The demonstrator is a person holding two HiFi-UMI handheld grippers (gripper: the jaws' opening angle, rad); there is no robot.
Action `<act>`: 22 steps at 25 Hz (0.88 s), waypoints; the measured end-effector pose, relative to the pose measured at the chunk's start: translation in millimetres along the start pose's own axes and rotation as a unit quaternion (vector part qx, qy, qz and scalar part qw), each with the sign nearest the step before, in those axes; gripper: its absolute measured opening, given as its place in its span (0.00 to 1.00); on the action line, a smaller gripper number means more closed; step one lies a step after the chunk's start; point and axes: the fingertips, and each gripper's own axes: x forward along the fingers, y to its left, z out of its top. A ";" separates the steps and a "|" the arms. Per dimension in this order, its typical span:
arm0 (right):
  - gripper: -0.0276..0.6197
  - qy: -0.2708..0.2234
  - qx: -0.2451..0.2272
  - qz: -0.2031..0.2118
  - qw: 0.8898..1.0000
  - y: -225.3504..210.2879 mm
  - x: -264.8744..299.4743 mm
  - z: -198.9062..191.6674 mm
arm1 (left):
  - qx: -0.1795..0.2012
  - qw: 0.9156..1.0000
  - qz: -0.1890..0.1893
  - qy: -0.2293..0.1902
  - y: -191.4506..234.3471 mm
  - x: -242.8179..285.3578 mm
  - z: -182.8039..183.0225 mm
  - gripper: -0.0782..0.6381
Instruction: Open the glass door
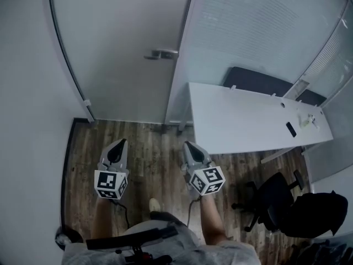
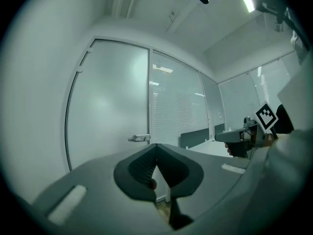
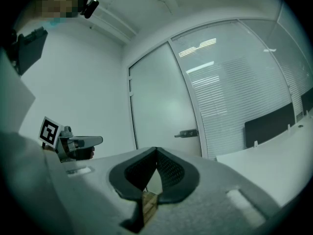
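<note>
Left tongs [image 1: 120,143] closed, empty | right tongs [image 1: 188,144] closed, empty | glass door [image 1: 127,48] shut, well apart from both

Glass door [image 1: 127,48]: top cut off by your head view's upper edge. Small dark item [image 1: 290,129] and pale clutter [image 1: 307,120] on desk [image 1: 242,120]: too small to tell. Black shape [image 1: 319,214] beside office chair [image 1: 273,195]: backrest or separate thing, can't tell; right edge crops it.
</note>
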 end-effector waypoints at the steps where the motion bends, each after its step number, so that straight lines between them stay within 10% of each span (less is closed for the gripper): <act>1: 0.04 0.002 -0.001 0.003 1.000 -5.5 7.5 0.9 | 0.001 1.000 0.001 0.000 1.7 9.3 0.4 0.11; 22: 0.04 0.011 0.008 -0.006 1.000 -68.7 115.0 -0.4 | 0.006 1.000 -0.016 0.010 53.5 130.1 -8.4 0.11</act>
